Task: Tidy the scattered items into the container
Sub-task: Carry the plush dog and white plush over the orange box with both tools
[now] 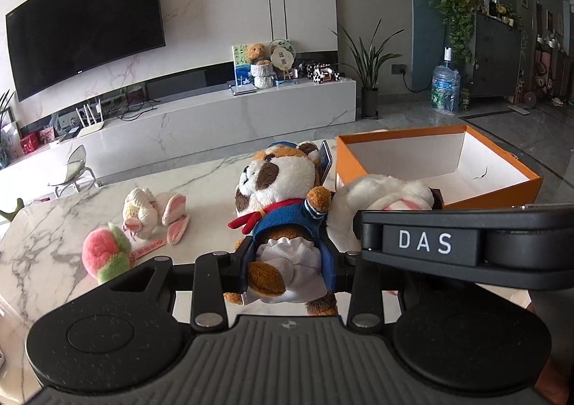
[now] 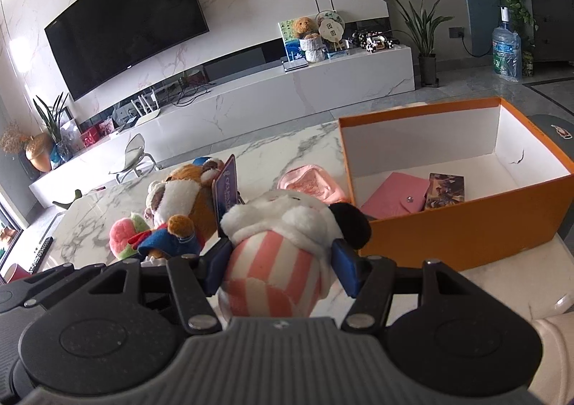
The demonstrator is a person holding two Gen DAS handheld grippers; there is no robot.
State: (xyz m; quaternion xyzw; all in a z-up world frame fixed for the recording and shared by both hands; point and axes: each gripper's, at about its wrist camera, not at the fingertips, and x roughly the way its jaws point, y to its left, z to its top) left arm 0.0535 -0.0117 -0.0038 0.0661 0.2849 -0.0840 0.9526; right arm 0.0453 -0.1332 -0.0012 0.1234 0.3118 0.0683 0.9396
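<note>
My left gripper (image 1: 288, 263) is shut on a brown-and-white plush animal in a blue sailor outfit (image 1: 276, 197), held above the marble table (image 1: 71, 211). My right gripper (image 2: 281, 259) is shut on a white plush with pink-striped body and black ear (image 2: 283, 236), just left of the orange box (image 2: 466, 225). The sailor plush also shows in the right wrist view (image 2: 179, 204). The box holds a pink wallet (image 2: 394, 198) and a patterned small box (image 2: 445, 189). On the table lie a pink-green plush ball (image 1: 106, 254), a cream knitted toy (image 1: 143, 213) and a pink item (image 2: 310, 182).
The orange box (image 1: 448, 168) stands at the table's right end. The right gripper's body (image 1: 448, 243) crosses the left wrist view close beside the left gripper. Beyond the table are a TV wall, a white low cabinet (image 1: 215, 118), plants and a water bottle.
</note>
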